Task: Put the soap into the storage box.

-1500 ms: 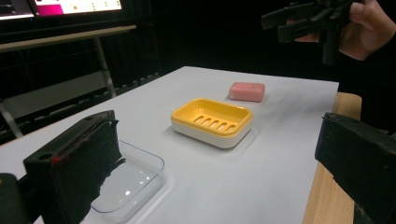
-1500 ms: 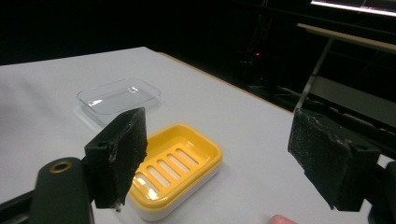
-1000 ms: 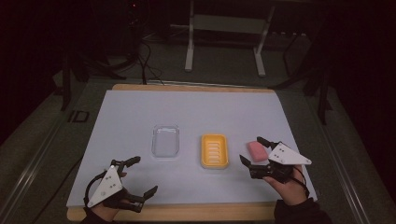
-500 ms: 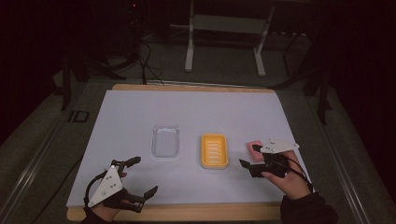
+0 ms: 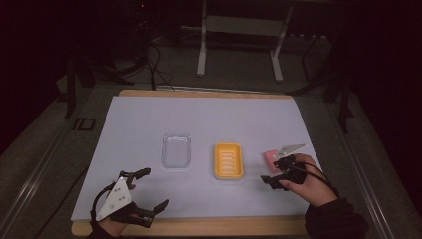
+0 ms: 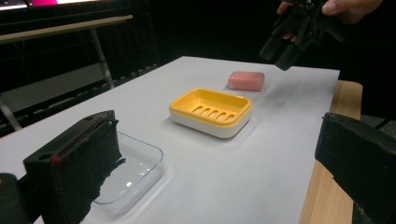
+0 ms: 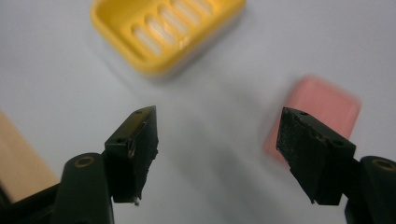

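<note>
The small pink soap bar (image 7: 322, 112) is seen at one o'clock from the right hand-held gripper (image 7: 217, 156). Its jaws are spread wide, nothing held.

On the tabletop (image 5: 149, 124) three things lie in a row: a tray (image 5: 177, 150) at left, a soap dish (image 5: 228, 161) in the middle, a soap (image 5: 270, 160) at right. The left claw (image 5: 152, 191) sits near-left of the tray; the right claw (image 5: 272, 172) hovers just near the soap.

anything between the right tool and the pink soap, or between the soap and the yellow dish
Nothing visible. The right tool hangs open right beside the pink soap, and only bare white table lies between the soap and the yellow dish.
</note>
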`<control>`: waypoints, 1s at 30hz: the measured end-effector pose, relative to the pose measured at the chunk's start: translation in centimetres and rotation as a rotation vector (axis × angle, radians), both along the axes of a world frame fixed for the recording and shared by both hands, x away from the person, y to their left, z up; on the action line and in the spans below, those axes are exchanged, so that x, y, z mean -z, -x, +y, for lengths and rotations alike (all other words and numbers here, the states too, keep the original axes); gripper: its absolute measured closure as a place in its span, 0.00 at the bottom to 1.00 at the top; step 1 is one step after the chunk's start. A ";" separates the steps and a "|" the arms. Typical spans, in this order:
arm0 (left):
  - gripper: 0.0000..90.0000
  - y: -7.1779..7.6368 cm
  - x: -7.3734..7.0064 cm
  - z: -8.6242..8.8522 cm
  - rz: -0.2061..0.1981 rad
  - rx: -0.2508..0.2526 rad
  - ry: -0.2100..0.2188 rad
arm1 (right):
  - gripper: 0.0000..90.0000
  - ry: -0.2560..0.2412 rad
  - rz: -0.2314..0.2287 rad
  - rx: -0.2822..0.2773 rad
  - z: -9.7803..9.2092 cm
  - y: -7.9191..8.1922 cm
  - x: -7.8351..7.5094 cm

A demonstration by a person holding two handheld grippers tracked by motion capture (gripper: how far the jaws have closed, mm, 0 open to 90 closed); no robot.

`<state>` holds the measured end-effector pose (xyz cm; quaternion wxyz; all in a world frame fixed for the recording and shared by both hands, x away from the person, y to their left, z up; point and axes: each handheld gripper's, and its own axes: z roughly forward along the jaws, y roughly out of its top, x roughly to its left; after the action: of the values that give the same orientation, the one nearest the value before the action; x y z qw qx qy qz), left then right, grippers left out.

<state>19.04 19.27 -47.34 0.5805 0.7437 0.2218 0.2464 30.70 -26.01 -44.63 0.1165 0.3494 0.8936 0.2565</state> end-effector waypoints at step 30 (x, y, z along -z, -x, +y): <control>0.01 -0.1 0.1 -0.1 0.006 0.000 -0.016 | 0.30 0.298 0.410 0.182 -2.1 -1.5 1.4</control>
<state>19.09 19.17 -47.42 0.5737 0.7492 0.2215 0.2461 32.18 -28.13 -46.07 0.0059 0.4517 0.8915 0.0343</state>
